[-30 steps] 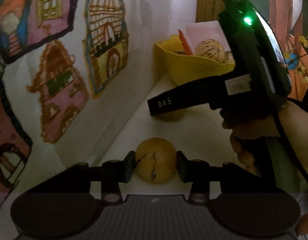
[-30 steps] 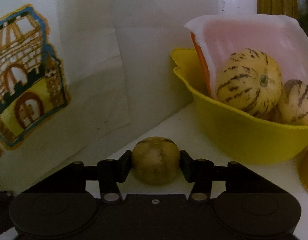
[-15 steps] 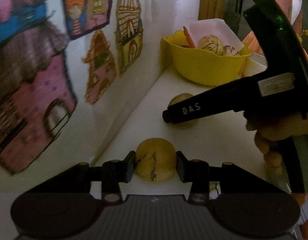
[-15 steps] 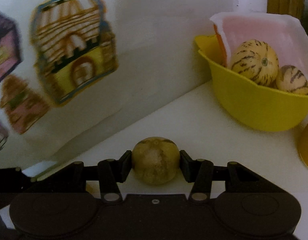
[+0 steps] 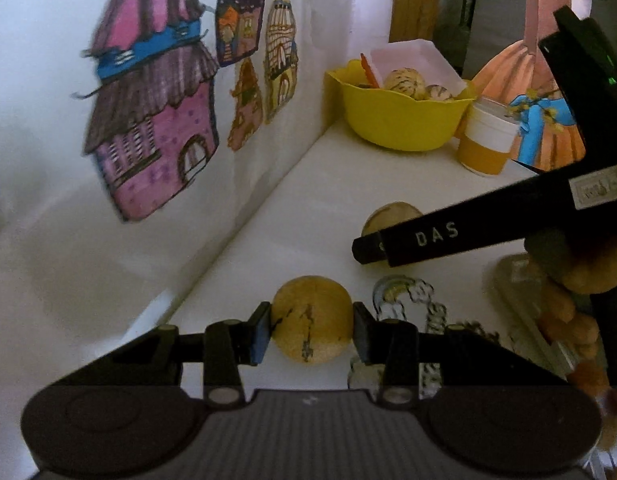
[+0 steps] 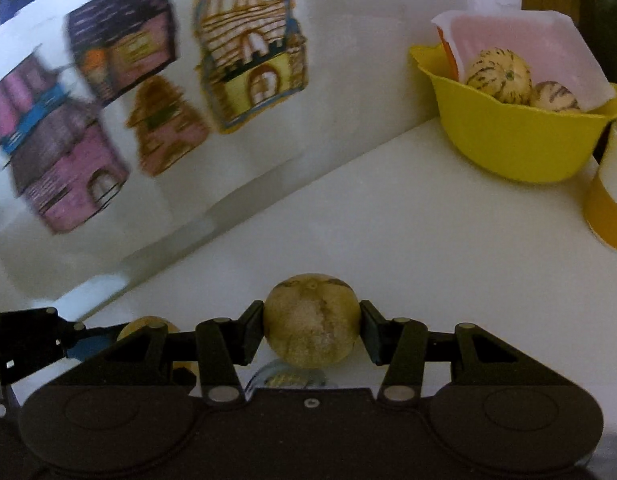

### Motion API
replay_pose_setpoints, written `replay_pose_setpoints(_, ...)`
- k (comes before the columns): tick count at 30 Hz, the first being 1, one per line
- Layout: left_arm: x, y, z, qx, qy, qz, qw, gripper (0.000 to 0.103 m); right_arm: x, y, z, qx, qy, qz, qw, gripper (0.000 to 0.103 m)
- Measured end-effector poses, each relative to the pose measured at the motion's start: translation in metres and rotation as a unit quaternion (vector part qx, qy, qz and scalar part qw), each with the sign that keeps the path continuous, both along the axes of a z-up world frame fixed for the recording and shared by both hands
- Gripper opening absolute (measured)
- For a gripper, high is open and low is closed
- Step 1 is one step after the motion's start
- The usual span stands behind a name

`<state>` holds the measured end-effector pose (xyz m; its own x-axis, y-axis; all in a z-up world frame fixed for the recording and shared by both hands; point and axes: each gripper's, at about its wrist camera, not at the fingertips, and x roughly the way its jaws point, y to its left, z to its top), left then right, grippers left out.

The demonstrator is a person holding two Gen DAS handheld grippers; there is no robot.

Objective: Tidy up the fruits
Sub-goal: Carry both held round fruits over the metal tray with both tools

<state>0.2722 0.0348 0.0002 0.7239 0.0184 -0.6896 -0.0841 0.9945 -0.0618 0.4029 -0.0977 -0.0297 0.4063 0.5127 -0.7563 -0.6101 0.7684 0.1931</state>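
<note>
My left gripper [image 5: 311, 322] is shut on a round yellow fruit [image 5: 311, 318] with dark marks, held above the white counter. My right gripper [image 6: 311, 322] is shut on a paler, greenish-yellow round fruit [image 6: 311, 320]. In the left wrist view the right gripper's black body crosses from the right, its fruit [image 5: 390, 214] half hidden behind a finger. A yellow bowl [image 5: 400, 124] [image 6: 520, 140] stands at the far end by the wall, holding two striped fruits [image 6: 498, 74] on a white foam tray [image 6: 520, 36].
The white wall on the left carries house drawings [image 5: 156, 136]. An orange and white cup [image 5: 486, 140] [image 6: 608, 196] stands right of the bowl. A sticker [image 5: 404, 300] lies on the white counter [image 6: 368, 220] under the grippers. A hand [image 5: 568, 280] holds the right gripper.
Both grippers have pulled back from the yellow bowl along the counter, each still holding its fruit. The bowl now looks farther away and the cup has come into view.
</note>
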Motion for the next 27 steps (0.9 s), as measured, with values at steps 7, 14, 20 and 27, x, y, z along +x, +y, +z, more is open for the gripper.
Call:
replay_pose_setpoints(7,-0.044,-0.002,0.009,-0.007,-0.007,-0.006,0.9999,0.045,-0.058,-0.027,0.011,0.031,0.011,-0.007,0.999,0.051)
replay_pose_setpoints(14,-0.074,-0.012,0.014,-0.018,-0.012,-0.018,0.9996,0.045,-0.085,-0.063,0.023,0.070,0.025,-0.025,0.997,0.051)
replay_pose_setpoints(20,-0.093,-0.025,0.020,-0.030,-0.020,-0.032,0.9988,0.045,-0.111,-0.094,0.037,0.093,0.009,-0.038,0.995,0.051)
replay_pose_setpoints(27,-0.107,-0.047,0.033,-0.028,-0.041,-0.051,0.9975,0.045,-0.146,-0.130,0.063,0.103,-0.030,-0.050,0.993,0.051)
